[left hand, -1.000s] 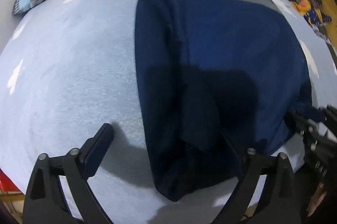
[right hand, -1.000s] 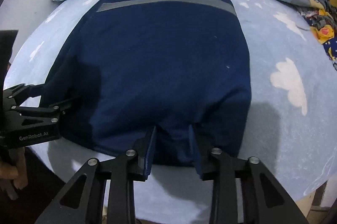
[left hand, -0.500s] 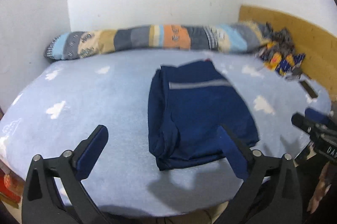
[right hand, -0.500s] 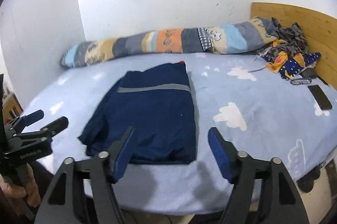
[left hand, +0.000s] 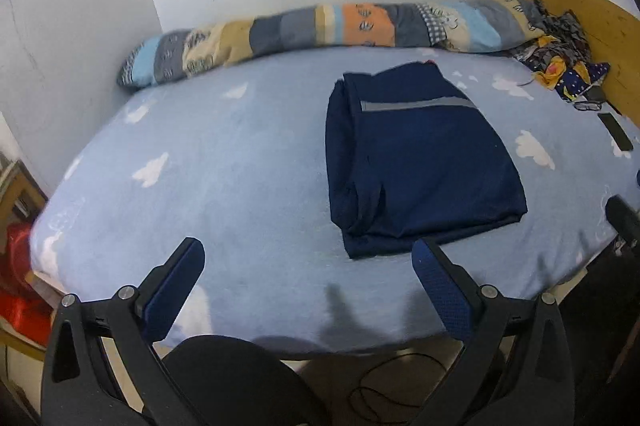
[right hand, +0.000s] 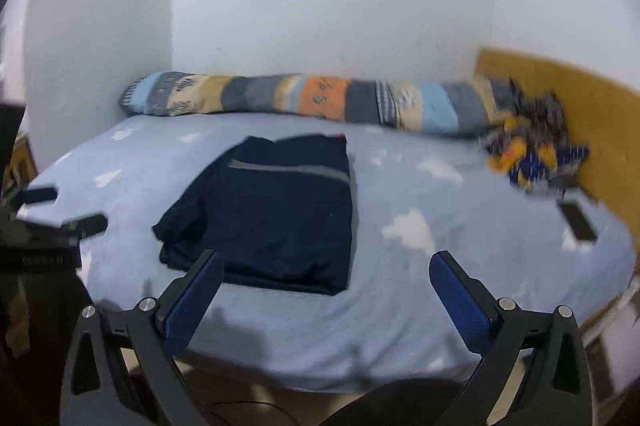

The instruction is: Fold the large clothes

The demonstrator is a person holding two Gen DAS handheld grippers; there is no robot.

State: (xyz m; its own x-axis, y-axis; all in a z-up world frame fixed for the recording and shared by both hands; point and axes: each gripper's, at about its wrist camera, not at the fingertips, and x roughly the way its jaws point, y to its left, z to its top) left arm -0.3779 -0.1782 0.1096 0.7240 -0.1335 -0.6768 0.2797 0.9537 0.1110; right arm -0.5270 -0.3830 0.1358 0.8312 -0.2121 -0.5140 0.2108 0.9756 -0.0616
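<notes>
Bed [left hand: 240, 154] against white walls. Navy garment [left hand: 420, 162] lies folded near front edge, one side bunched. Left gripper [left hand: 308, 290] spread, empty; right gripper [right hand: 326, 290] opening, empty. Tidying possibly left.

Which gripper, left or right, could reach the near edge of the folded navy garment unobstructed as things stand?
Probably either: the left gripper stands open, the right gripper is opening, both empty, with only bare bedsheet before the navy garment.
</notes>
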